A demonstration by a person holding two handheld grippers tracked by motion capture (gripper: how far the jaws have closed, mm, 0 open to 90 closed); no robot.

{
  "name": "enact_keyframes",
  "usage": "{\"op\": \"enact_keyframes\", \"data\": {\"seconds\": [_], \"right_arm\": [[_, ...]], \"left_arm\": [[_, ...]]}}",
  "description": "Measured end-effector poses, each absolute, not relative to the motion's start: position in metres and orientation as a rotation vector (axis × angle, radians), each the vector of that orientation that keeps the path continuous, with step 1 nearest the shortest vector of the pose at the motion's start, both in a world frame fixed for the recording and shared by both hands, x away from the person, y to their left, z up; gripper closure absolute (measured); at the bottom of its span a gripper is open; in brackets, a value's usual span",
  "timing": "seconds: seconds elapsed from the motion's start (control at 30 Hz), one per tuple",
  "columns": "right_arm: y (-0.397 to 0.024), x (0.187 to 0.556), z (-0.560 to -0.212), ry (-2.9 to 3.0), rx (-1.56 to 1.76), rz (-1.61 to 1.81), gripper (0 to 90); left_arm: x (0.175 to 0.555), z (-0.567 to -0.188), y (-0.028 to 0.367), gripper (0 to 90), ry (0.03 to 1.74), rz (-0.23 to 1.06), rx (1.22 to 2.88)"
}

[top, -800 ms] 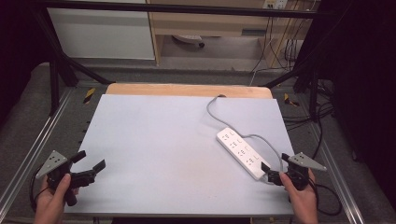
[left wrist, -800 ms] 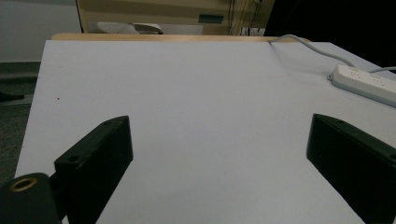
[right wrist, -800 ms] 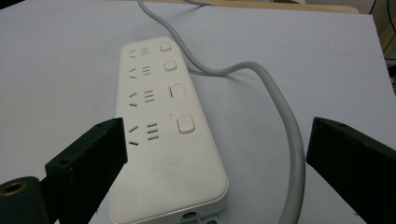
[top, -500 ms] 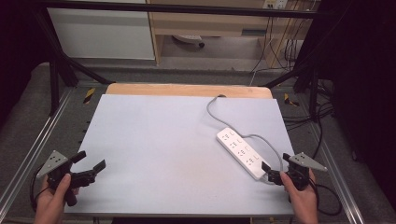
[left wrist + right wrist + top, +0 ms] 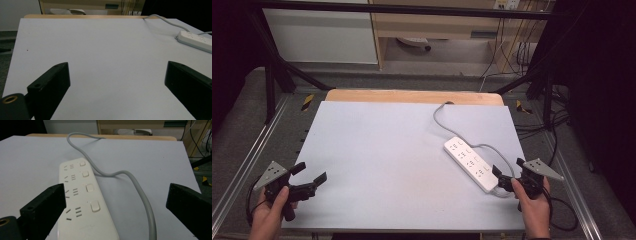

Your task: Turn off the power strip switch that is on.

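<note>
Both tongs gape wide, holding nothing; right tongs (image 5: pixel 504 178) straddle the near end of the white power strip (image 5: pixel 471 163); left tongs (image 5: pixel 310 173) hover over bare tabletop (image 5: pixel 382 145).

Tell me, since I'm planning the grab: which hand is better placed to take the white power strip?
Right. The right claw, open, sits at the white plastic power strip; the left claw is across the table.

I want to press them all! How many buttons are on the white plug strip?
4. The buttons run in a row along one long side of the power strip: one at the far end, then, and the nearest.
</note>
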State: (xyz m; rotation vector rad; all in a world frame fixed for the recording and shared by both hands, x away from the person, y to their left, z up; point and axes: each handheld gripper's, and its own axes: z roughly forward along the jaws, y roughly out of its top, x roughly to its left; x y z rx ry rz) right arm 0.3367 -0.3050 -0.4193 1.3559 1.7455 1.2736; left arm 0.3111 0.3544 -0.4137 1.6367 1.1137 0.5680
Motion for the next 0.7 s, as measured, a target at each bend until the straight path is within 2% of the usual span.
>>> {"op": "enact_keyframes", "data": {"seconds": [0.7], "right_arm": [[-0.29, 0.365, -0.395, 1.779, 1.328, 1.266, 2.6]], "left_arm": [[0.312, -0.415, 0.354, 5.8, 1.119, 0.561, 1.651]]}}
